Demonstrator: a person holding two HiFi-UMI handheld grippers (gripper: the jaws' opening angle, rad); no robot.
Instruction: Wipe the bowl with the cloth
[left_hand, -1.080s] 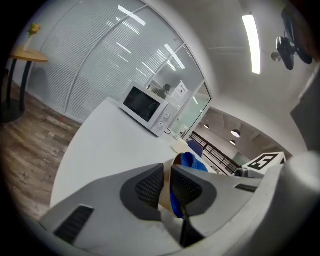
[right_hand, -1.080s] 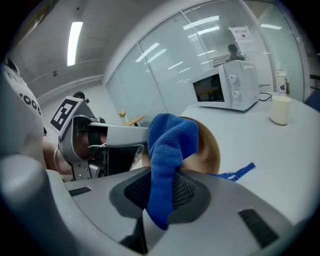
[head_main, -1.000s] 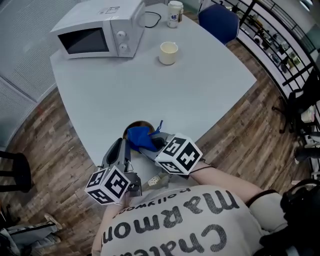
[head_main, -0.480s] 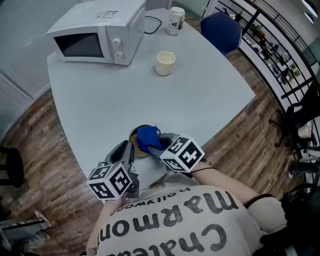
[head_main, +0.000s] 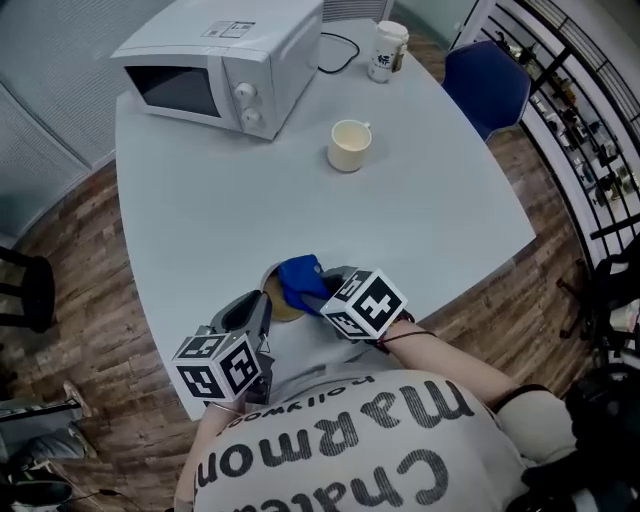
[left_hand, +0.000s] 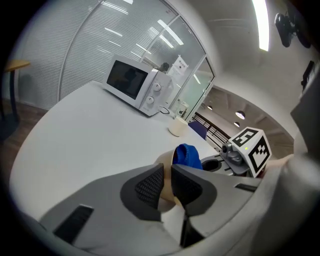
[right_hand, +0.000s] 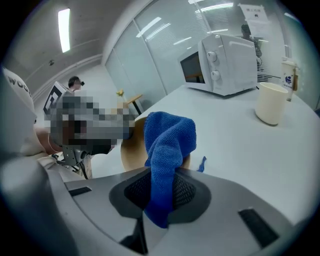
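Your right claw (right_hand: 161, 180) clamps cloth (right_hand: 167, 137) (bunched upright); bowl (right_hand: 131, 150) mouth lies straight ahead, just below; your left claw (left_hand: 167, 170) pinches near rim, steadying it.

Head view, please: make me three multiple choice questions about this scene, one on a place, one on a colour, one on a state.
1. Where is the bowl? A) at the table's near edge, by the person; B) beside the microwave; C) on the floor.
2. What colour is the cloth? A) white; B) blue; C) red.
3. The right gripper is: A) open and empty; B) shut on the cloth; C) shut on the cup.
Answers: 1 A, the head view shows it at the near edge; 2 B, both gripper views show blue fabric; 3 B, its jaws pinch the cloth.
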